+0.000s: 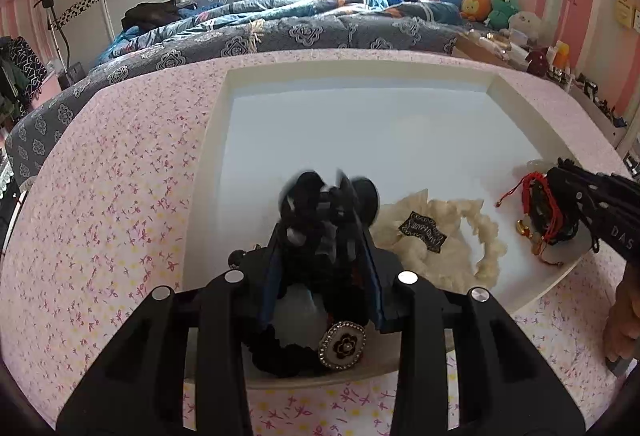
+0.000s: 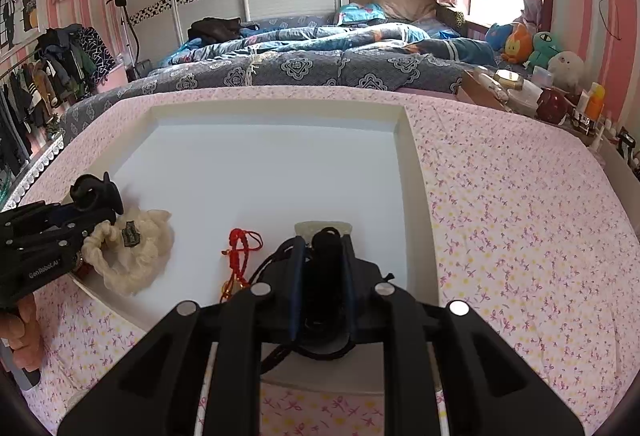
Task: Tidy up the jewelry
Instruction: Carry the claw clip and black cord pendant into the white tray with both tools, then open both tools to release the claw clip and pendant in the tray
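Tray [image 2: 412, 163] on floral cloth [image 2: 520, 220], perhaps bedside.

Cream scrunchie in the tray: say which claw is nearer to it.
Left. The left claw hangs right beside the cream scrunchie; the right claw is apart, beyond the red cord bracelet.

Materials and surface finishes

Tray [image 1: 496, 83]: smooth white, slight sheen. Cream scrunchie [image 1: 440, 236]: ruffled cloth. Tablecloth [image 1: 120, 175]: matt printed fabric. Brooch [image 1: 343, 344]: glossy, stone-studded rim.
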Demonstrator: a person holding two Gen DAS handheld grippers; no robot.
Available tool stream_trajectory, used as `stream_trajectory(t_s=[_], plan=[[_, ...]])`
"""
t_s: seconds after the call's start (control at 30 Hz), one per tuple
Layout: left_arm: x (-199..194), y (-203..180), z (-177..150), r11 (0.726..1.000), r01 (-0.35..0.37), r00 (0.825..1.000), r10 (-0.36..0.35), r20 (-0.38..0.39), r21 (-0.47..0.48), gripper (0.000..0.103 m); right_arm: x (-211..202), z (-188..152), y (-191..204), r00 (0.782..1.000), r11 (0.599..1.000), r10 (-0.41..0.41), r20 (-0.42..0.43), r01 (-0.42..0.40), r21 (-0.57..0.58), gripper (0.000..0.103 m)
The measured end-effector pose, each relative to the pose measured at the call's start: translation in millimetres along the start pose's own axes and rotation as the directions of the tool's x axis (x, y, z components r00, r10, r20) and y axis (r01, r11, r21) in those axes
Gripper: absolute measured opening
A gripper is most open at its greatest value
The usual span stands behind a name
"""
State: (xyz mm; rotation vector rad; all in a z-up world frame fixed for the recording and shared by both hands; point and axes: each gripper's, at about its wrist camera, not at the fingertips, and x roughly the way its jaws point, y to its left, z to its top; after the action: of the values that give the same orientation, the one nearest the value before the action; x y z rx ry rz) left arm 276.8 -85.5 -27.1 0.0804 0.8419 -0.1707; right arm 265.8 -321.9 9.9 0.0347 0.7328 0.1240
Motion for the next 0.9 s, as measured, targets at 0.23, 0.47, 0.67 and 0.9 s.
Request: stream_trajectory(t_s=[0.23,0.47,0.67,0.9], plan=[[1,-2,-2,1.0,-0.001,1.0,0.001,-0.013,0.017,0.034,1,0,4,1.0,1.0,-0.012,-0.005,0.012,-0.015,0.02],[1,-6,-1,0.999,0.01,1.0,-0.01,-0.018,0.036,0.042,1,-2,9,1.0,1.0,-0.014,-0.01,0.014,-0.026,0.034],[-2,-10,-2,0.999,-0.008,1.0,0.009,-0.009,0.044,0.046,2,-4,1,1.0,1.0,-0.003,-0.02,0.004,0.013,0.044],[-14,-3,-7,1.0,-0.016,0.999,0.016,0.039,0.012,0.056,-10,-8,3,1.0,1.0,-0.002,0.025,0.002,-0.007,0.059]])
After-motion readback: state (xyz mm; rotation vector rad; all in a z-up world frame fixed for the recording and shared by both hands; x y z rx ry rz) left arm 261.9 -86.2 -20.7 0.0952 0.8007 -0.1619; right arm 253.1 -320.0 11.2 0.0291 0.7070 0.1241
